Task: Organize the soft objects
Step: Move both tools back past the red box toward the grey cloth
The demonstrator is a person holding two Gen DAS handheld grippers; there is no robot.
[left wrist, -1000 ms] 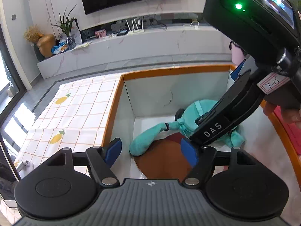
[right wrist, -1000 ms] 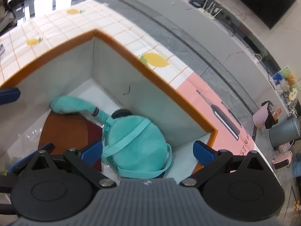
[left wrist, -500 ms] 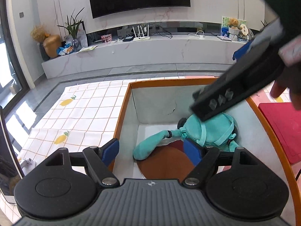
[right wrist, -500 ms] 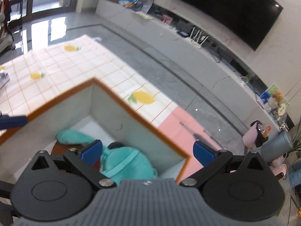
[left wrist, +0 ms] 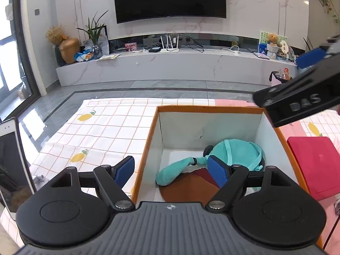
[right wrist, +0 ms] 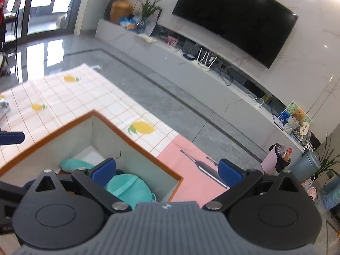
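Lying in the white box (left wrist: 153,144) with the orange rim, at its 3 o'clock side, the teal plush (left wrist: 235,153) looks light and limp. Its trailing limb at 9 o'clock offers a pinch. Left gripper (left wrist: 173,170) and right gripper (right wrist: 167,170) hover with jaws spread, empty.

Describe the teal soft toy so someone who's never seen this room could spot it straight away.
Find the orange-rimmed box standing on the lemon-print cloth. Inside it, at the far right corner, lies the teal toy, round with a long limb trailing left. It is the only teal thing there; beneath it lies a brown disc.
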